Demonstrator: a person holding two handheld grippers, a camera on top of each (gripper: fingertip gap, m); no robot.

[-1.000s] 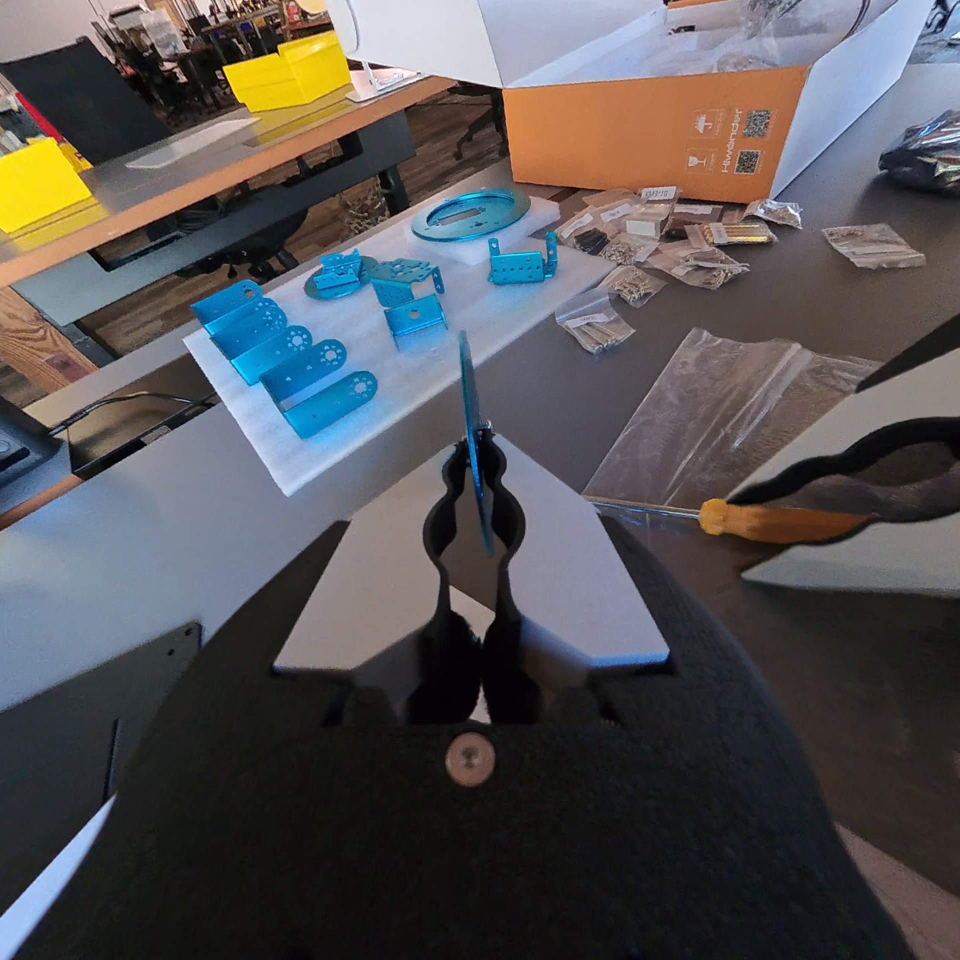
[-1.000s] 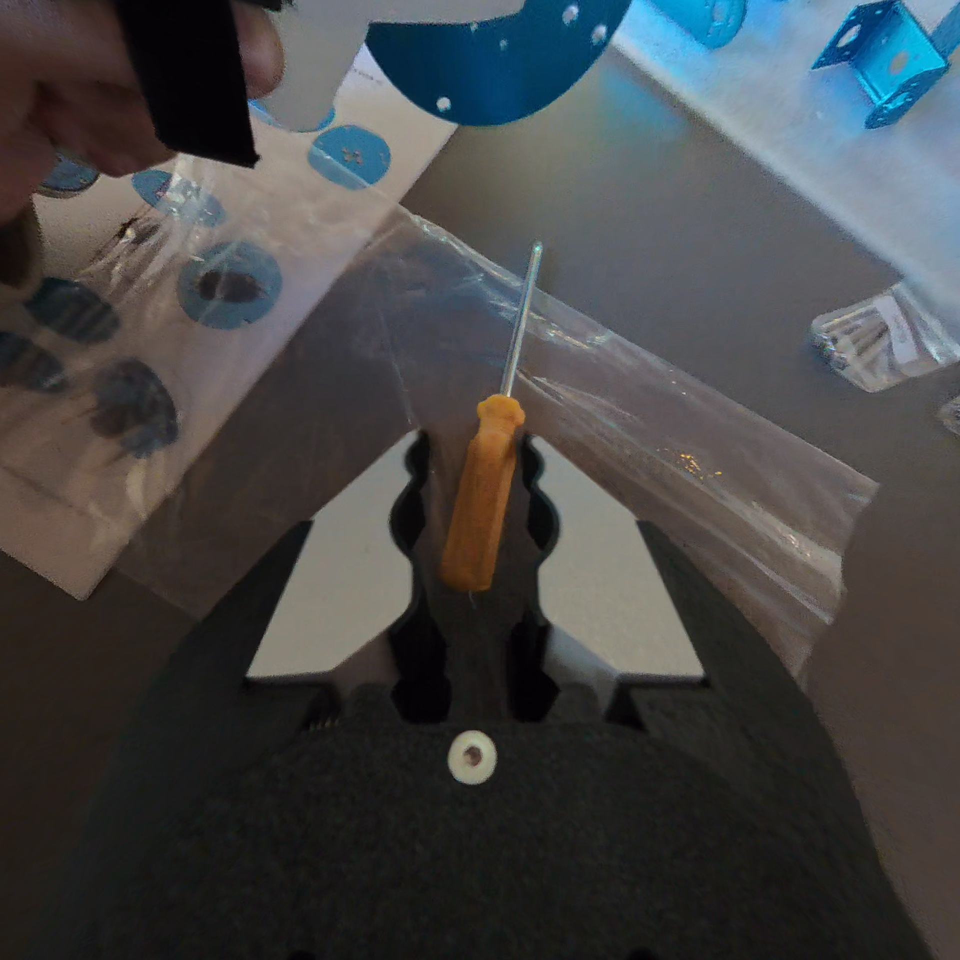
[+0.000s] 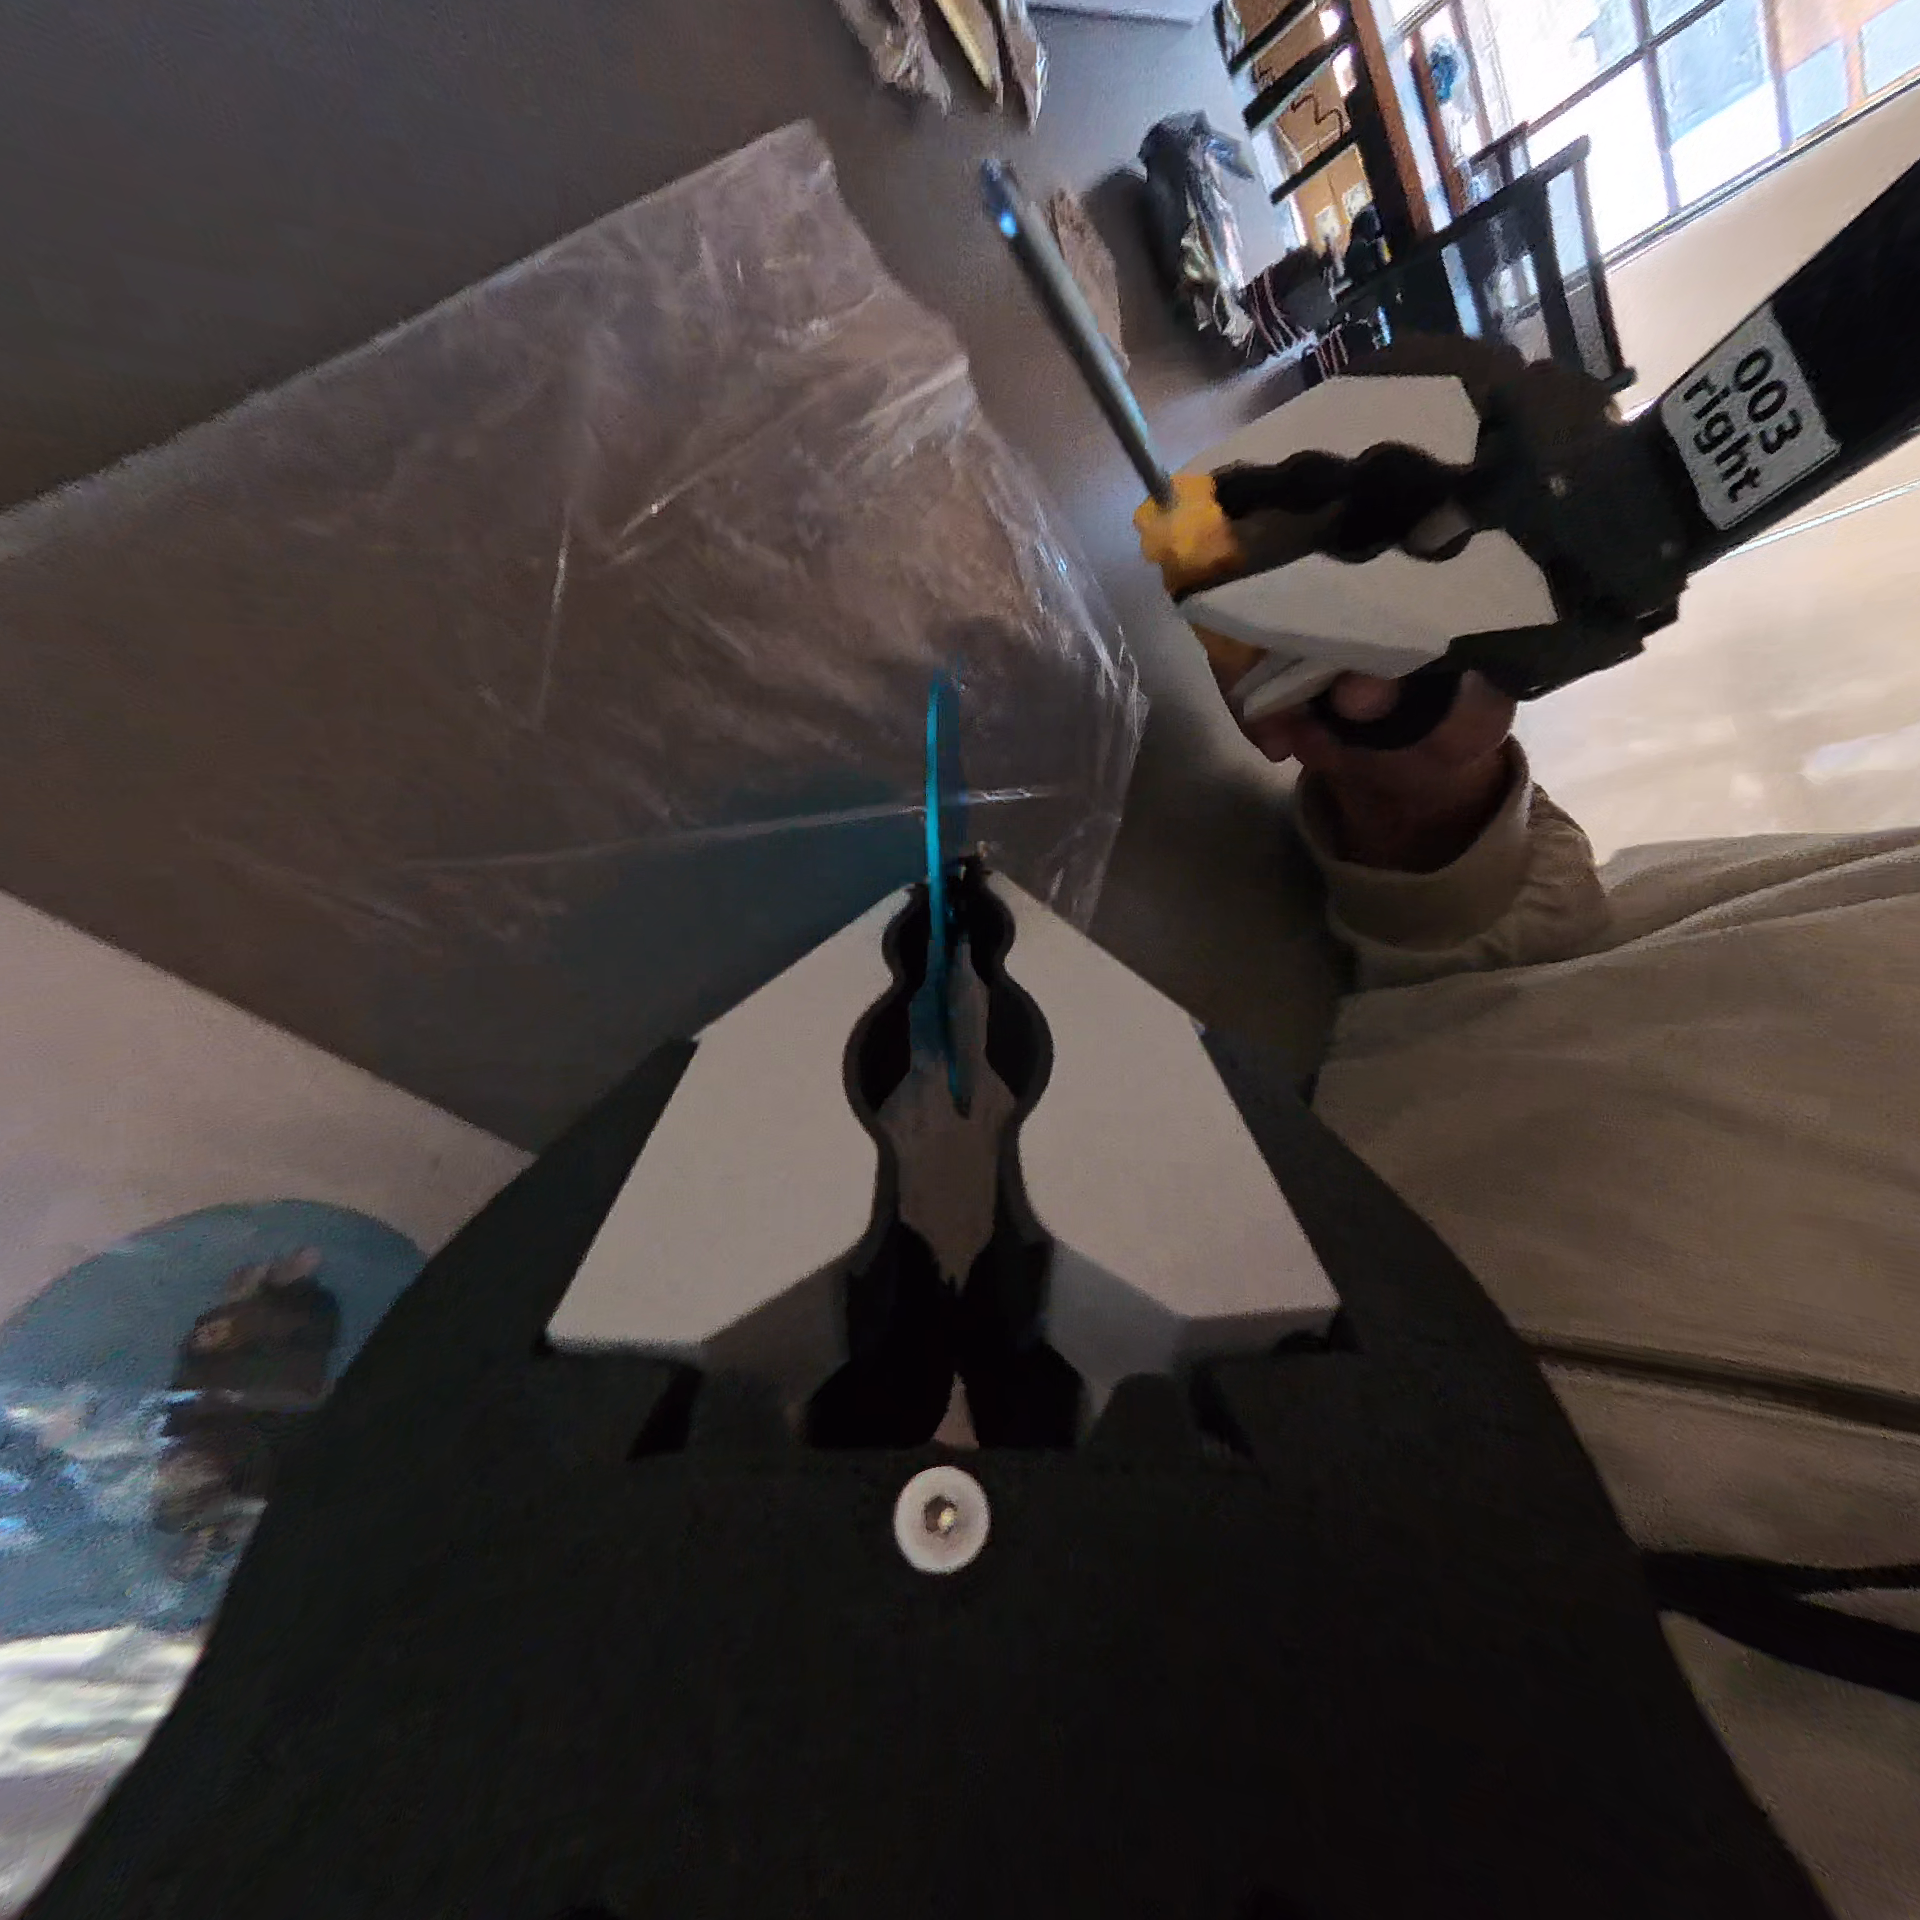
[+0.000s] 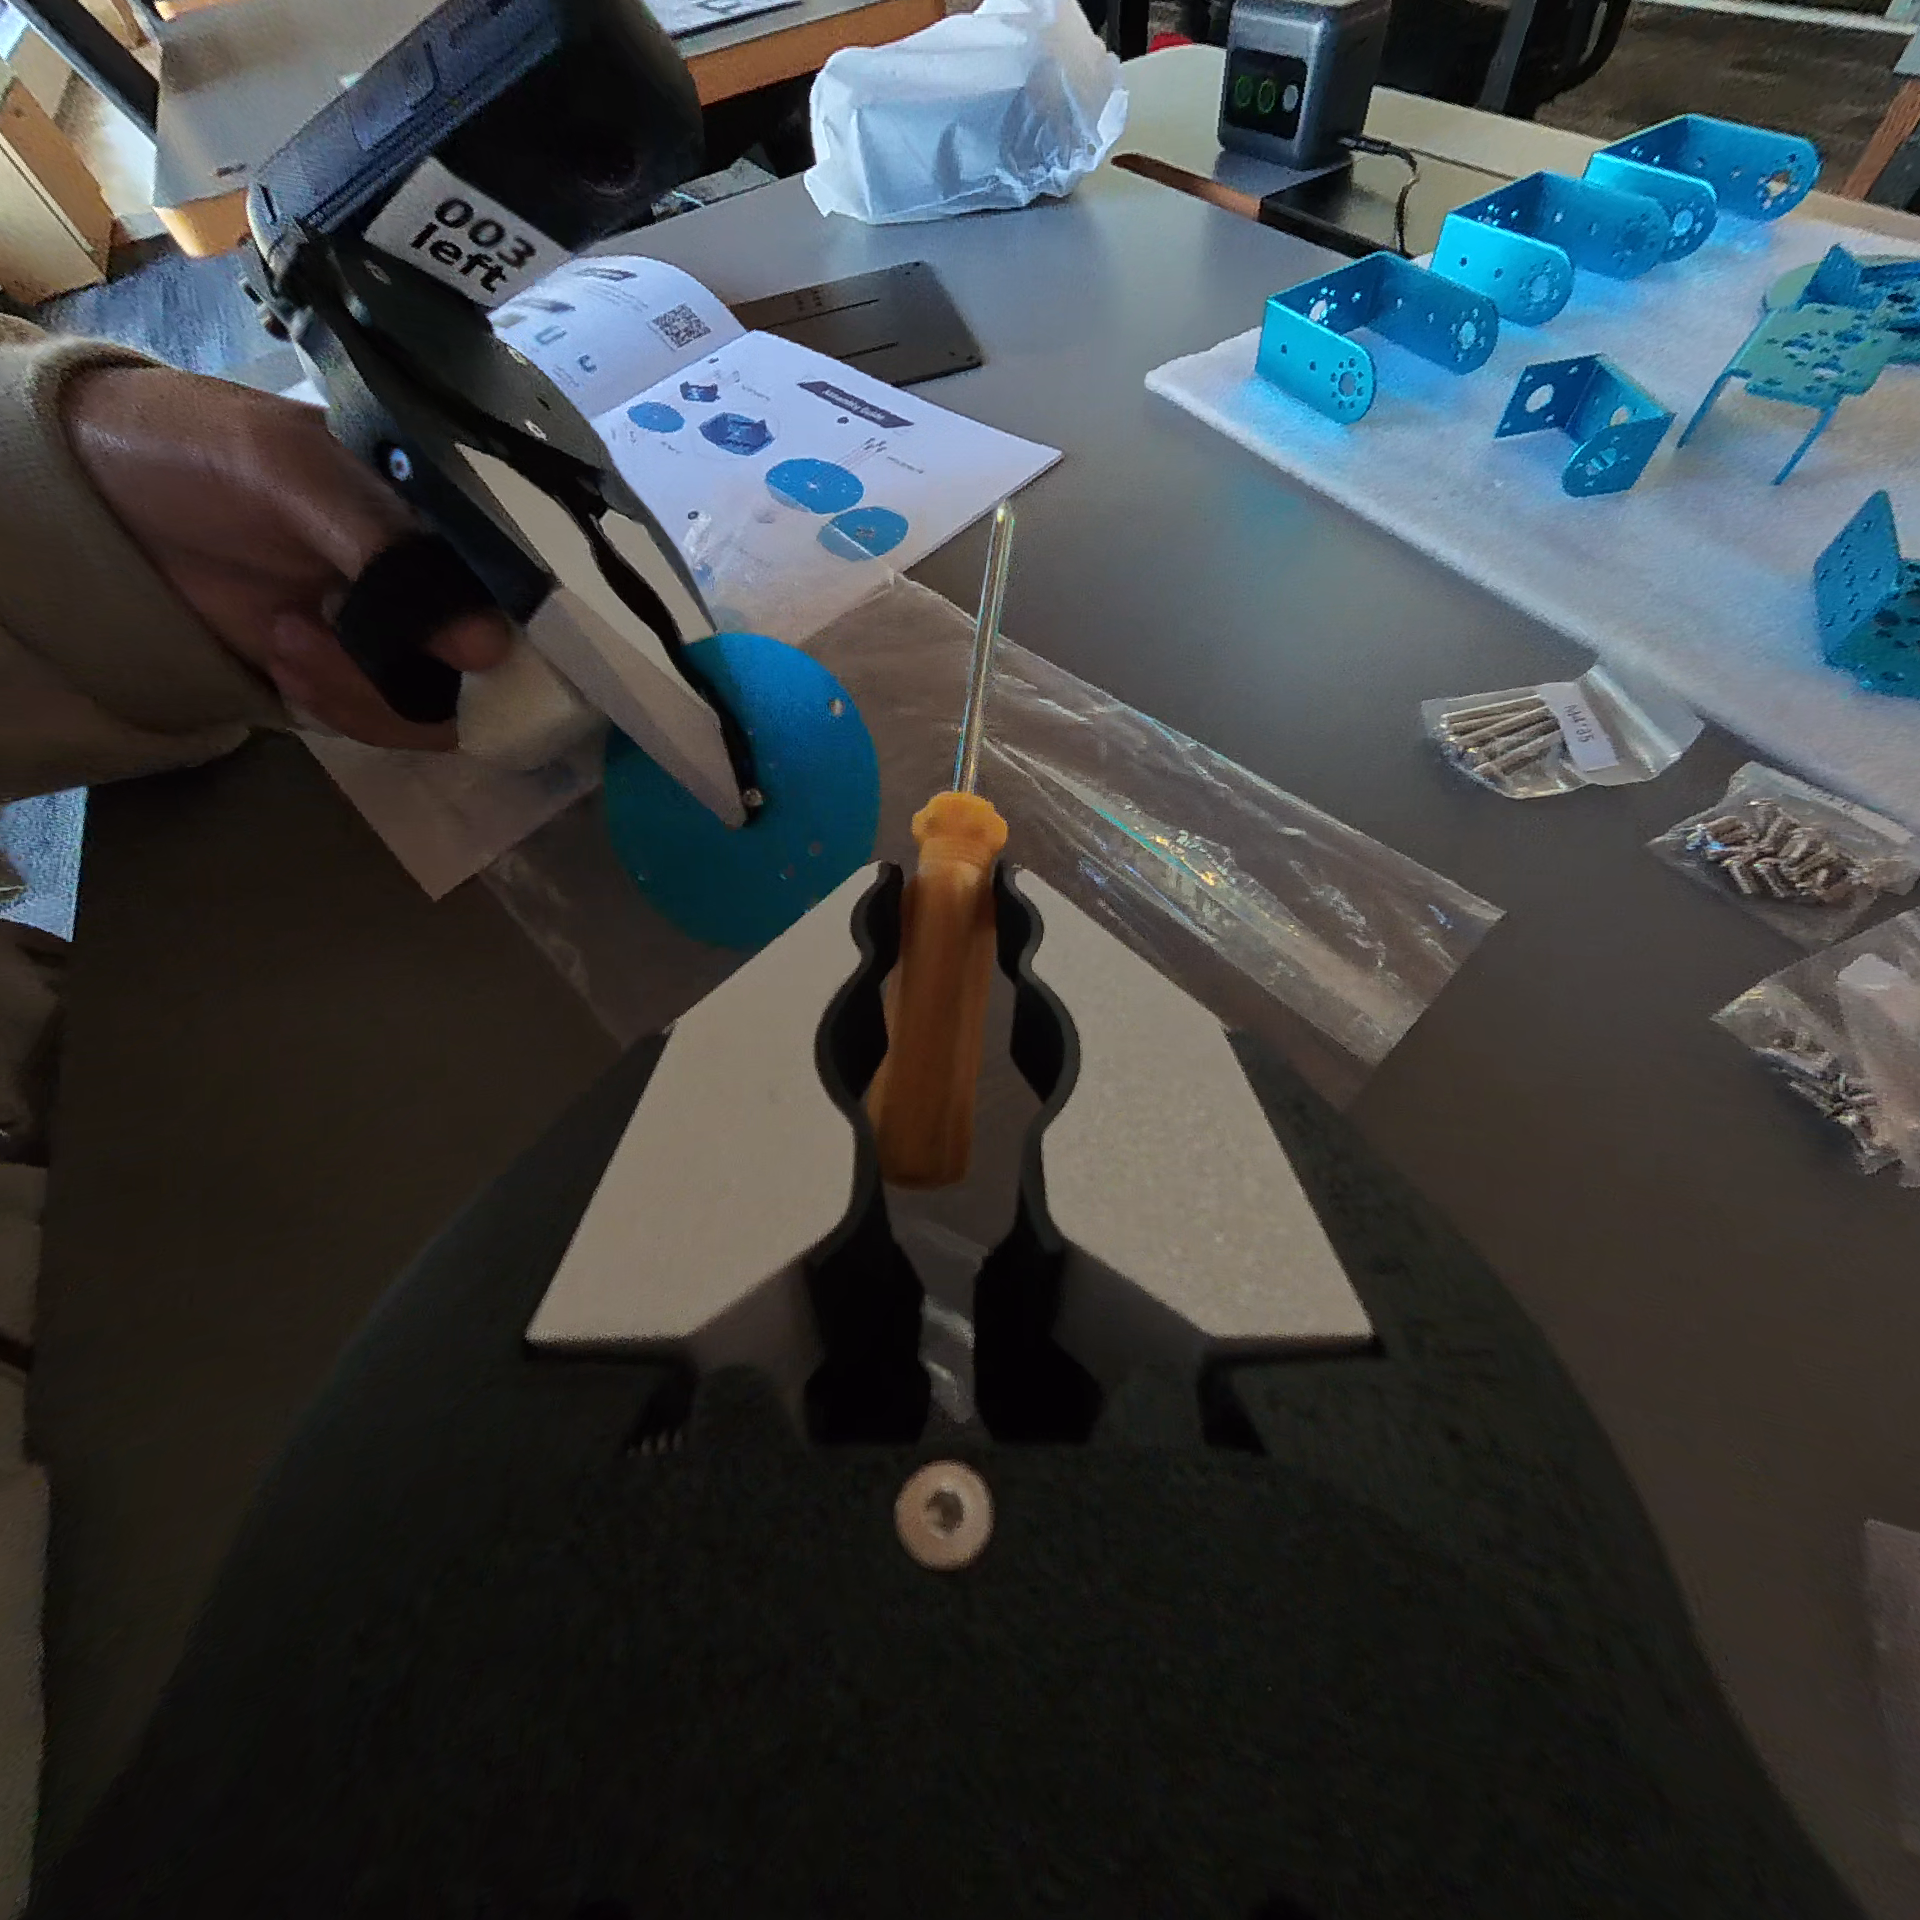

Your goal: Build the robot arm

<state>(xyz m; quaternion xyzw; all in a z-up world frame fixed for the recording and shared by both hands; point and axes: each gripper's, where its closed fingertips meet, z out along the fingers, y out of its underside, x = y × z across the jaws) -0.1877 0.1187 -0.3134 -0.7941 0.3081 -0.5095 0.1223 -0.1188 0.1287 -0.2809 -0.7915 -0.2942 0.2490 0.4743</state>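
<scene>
Grippers both hold something above the grey table [image 4: 1195,582] — left gripper [image 4: 743,805] pinches a blue disc [image 4: 790,831], right gripper [image 4: 945,883] clamps an orange screwdriver [image 4: 935,1018]; no screw is yet in the disc.

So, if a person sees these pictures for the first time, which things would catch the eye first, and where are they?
Probably the orange-handled screwdriver, gripped in the right gripper with its shaft pointing forward above a clear plastic bag. Just to its left, the left gripper pinches a round blue disc on edge, held up over the dark table. Farther right, bright blue metal brackets lie on a white foam sheet.
</scene>
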